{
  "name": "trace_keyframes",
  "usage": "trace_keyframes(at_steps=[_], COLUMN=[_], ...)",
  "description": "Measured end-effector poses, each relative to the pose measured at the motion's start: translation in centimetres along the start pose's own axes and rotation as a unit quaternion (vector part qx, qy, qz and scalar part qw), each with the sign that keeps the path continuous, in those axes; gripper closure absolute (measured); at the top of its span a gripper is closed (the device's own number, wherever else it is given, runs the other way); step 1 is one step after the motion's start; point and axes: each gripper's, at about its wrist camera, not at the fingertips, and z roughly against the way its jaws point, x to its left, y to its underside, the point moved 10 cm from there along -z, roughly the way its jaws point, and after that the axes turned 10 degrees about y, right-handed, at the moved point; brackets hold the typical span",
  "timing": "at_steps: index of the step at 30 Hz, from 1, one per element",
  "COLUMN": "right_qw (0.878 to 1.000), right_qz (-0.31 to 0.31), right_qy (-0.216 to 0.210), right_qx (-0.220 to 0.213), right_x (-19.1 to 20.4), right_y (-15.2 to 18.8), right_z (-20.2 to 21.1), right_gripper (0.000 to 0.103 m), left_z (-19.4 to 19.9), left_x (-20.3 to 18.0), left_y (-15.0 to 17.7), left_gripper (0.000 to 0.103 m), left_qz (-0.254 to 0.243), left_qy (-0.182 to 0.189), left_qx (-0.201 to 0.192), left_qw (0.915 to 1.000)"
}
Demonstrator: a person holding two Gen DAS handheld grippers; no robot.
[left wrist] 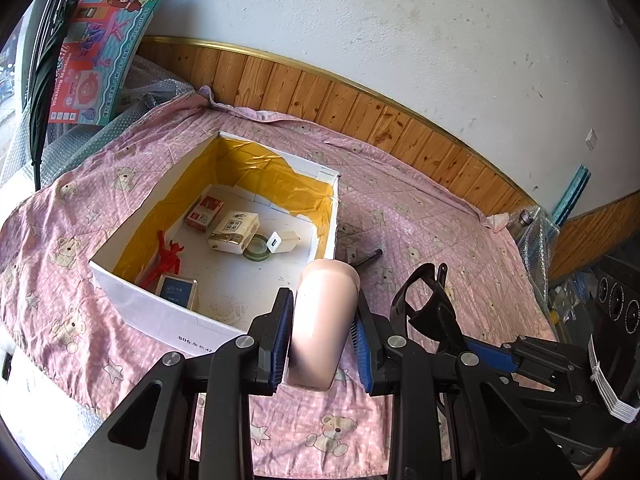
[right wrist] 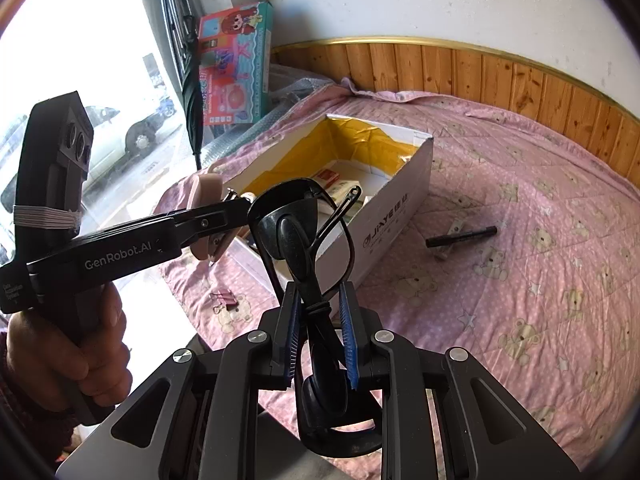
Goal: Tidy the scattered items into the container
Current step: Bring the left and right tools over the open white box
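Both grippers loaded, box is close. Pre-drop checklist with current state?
1. Left gripper grip on the pink case: ok, both pads pressed to its sides.
2. Right gripper grip on the black glasses: ok, folded frame clamped between the pads.
3. White box has space to drop into: ok, bare floor at the near side.
4. Pink case over the opening: not ok, it sits by the box's near right corner.
5. Glasses over the opening: cannot tell, they overlap the box in the right wrist view only.
6. Leftovers on the bedsheet: not ok, black pen and pink binder clip are outside the box.
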Motion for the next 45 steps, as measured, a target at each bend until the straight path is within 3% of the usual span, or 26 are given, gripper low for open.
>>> trace_keyframes(at_steps=[25, 45], right_qw=[0.999, 0.999], right_qz=[0.007, -0.01], right_qy=[-0.029, -0.046], right_qx=[-0.018, -0.016], right_x=[2.1, 1.9], right_y=[-6.1, -11.4], right_z=[-2.2, -7.0], right_gripper=[0.083, 0.083], left_z=[-1.2, -4.4], left_x=[3.3, 5.0], left_y=[-3.1, -4.0], left_gripper=[0.074, 0.074], left_qz=[0.021, 0.031], left_qy=[-0.015, -0.022], left_qx=[-0.006, 0.015], left_qw=[0.9997, 0.9992])
